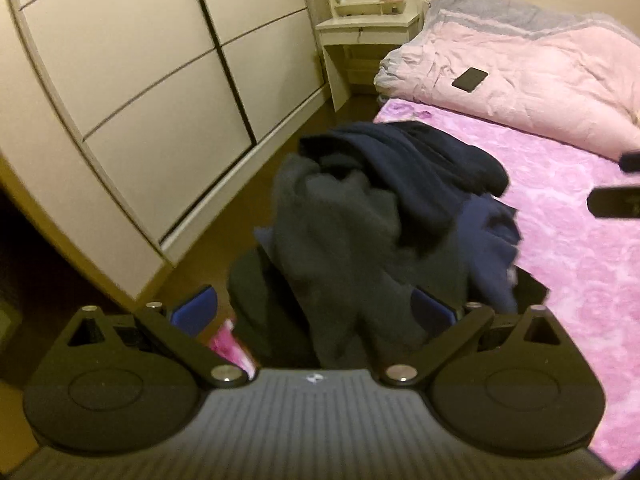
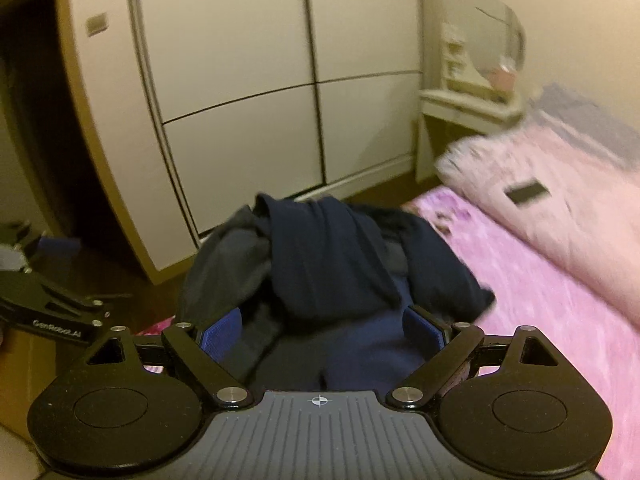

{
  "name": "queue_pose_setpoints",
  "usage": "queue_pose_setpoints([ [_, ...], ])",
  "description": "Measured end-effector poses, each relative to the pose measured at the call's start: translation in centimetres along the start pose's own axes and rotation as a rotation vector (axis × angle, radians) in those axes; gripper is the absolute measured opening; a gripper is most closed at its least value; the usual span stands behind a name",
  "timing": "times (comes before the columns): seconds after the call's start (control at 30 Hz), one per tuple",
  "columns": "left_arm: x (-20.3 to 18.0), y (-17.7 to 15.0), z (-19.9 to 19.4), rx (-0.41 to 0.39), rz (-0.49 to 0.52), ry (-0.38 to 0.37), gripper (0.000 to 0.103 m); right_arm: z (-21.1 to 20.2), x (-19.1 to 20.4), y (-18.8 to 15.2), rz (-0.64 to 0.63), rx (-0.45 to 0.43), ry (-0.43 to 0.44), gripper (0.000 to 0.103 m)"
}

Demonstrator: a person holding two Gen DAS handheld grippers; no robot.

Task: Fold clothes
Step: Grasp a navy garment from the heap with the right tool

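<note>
- Left wrist view: I see a crumpled heap of dark clothes (image 1: 384, 216) in the middle of the frame, grey fleece in front, navy knit folded over the top, a bluer piece at its right. It sits on the near left corner of the bed's fuzzy pink blanket (image 1: 580, 280).
- My left gripper (image 1: 314, 308) has its jaws spread wide; the grey fleece bulges between the blue pads (image 1: 198, 306), but blur keeps me from saying whether they press it.
- A black phone (image 1: 470, 79) lies on the pale pink quilt (image 1: 520, 80) at upper right. A cream dressing table (image 1: 368, 28) stands at top centre, a cream sliding-door wardrobe (image 1: 140, 80) fills the upper left.
- Black parts of the right gripper (image 1: 616, 200) poke in at the right edge.
- Right wrist view: the same heap fills the centre, navy knit draped on top, grey fleece at its left, blue cloth lowest.
- My right gripper stands wide, its blue pads (image 2: 222, 334) flanking the lowest cloth; contact is unclear.
- The left gripper's black linkage shows at the left edge; wardrobe behind, blurred quilt and phone at right.
</note>
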State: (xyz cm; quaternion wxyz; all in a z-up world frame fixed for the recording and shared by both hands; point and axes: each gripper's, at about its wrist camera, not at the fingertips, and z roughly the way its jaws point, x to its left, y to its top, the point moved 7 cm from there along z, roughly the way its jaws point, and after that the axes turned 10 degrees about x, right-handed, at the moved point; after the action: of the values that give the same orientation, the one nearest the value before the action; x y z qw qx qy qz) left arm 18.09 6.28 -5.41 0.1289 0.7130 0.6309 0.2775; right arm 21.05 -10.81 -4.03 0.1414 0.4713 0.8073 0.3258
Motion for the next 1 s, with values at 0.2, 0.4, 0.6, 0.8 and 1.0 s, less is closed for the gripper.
queue_pose_setpoints([
  [0.2, 2.1, 5.8, 6.5, -0.113, 0.197, -0.067, 0.102, 10.6, 2.1, 7.2, -0.126, 0.061, -0.008, 0.09],
  [0.4, 3.2, 9.4, 13.2, -0.134, 0.26, -0.128, 0.102, 21.6, 2.8, 9.8, -0.201, 0.19, 0.005, 0.066],
  [0.6, 3.9, 9.4, 17.6, -0.093, 0.245, -0.195, 0.101, 27.0, 2.5, 9.9, -0.23, 0.226, -0.036, 0.029],
  [0.8, 3.6, 9.7, 16.5, -0.135, 0.241, -0.244, 0.101, 21.2, -1.4, 10.9, -0.053, 0.099, -0.07, 0.011],
  [1.0, 0.9, 10.5, 11.2, -0.243, 0.27, -0.278, 0.101, 7.0, -6.6, 8.3, 0.108, -0.097, -0.162, 0.009],
])
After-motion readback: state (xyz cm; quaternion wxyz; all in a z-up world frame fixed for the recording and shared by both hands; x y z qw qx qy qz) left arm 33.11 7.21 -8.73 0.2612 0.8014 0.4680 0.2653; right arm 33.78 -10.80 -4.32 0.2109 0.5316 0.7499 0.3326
